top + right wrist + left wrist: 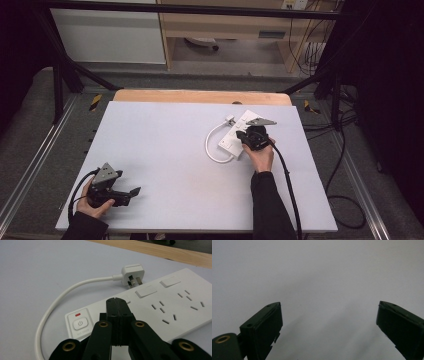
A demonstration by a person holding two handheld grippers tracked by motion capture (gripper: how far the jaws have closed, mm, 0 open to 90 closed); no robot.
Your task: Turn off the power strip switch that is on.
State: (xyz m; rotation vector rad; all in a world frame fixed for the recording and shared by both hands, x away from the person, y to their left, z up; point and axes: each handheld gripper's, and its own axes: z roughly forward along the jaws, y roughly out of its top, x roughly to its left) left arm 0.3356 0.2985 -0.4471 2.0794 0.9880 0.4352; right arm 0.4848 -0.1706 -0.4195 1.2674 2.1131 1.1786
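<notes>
Right gripper [116,302], jaws pressed together, hovering over white power strip [160,307] near table's [165,150] far right corner; left gripper [131,192], jaws spread, resting near front left corner.

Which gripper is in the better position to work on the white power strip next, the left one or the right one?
Probably the right. The right gripper, jaws shut, is directly over the white plastic power strip, near its power button. The left gripper is open at the near left table edge, far away.
</notes>
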